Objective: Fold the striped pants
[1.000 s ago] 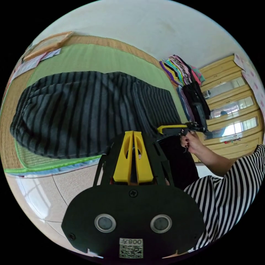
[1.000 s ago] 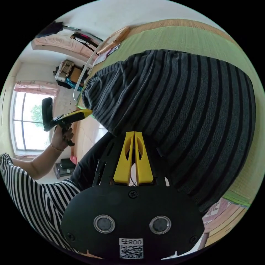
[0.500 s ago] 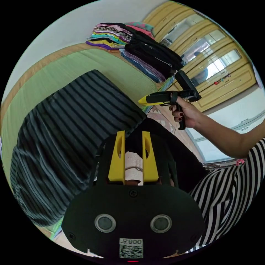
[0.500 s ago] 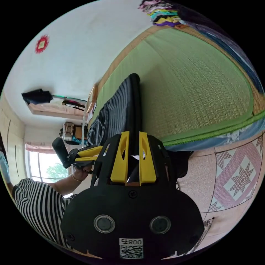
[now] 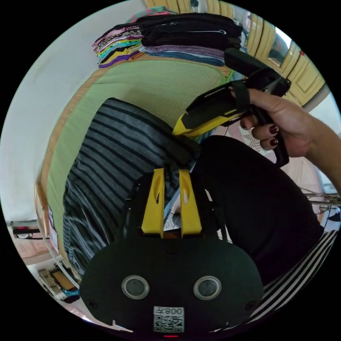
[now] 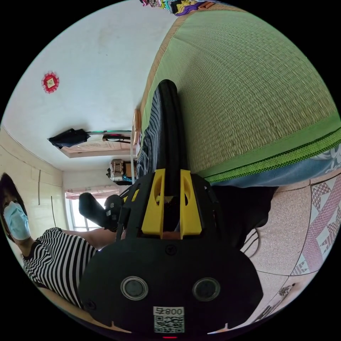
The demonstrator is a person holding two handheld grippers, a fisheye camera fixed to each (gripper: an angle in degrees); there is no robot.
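Mat-side, both grippers [image 5: 172,174] have closed on pants [image 5: 117,149].

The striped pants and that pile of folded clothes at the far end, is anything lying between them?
No. In the left gripper view, only bare green mat stretches from the striped pants to the stack of folded clothes.

The left gripper [image 5: 172,174] had its jaws slightly parted, the tips at dark cloth. The right gripper [image 6: 169,176] likewise stood a little apart around a dark folded edge. The right hand [image 5: 289,122] gripped its tool's handle, fingers [image 5: 264,132] curled.
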